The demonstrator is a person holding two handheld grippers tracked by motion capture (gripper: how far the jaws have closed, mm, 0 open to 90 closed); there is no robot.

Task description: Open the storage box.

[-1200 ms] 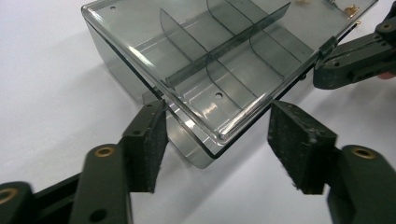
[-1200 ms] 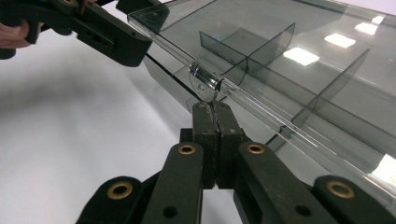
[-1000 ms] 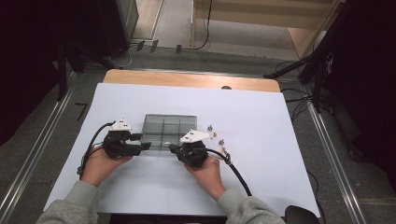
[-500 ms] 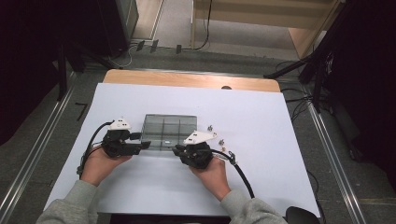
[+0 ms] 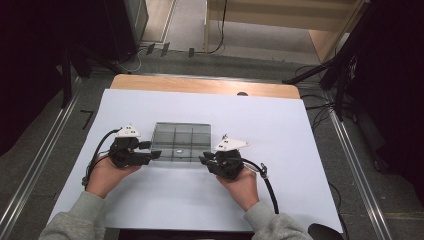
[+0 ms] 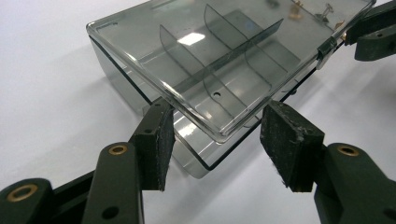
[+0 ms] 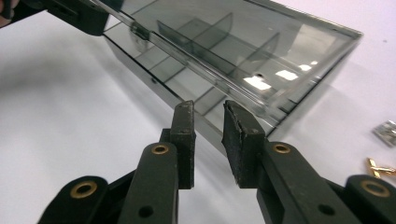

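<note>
High view: clear divided box [image 5: 181, 142] sits between left hand-held gripper [image 5: 156, 153], part-open at its corner, and right hand-held gripper [image 5: 204, 161], just opening, empty.

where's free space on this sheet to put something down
Bare patches: the white sheet beyond the clear box up to the wooden edge, and the far right side. Crowded: around the box, with the left gripper and right gripper at its near corners and small metal bits right of it.

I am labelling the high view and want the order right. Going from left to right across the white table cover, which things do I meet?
Left gripper → clear compartment box → right gripper → the right gripper's black cable.
</note>
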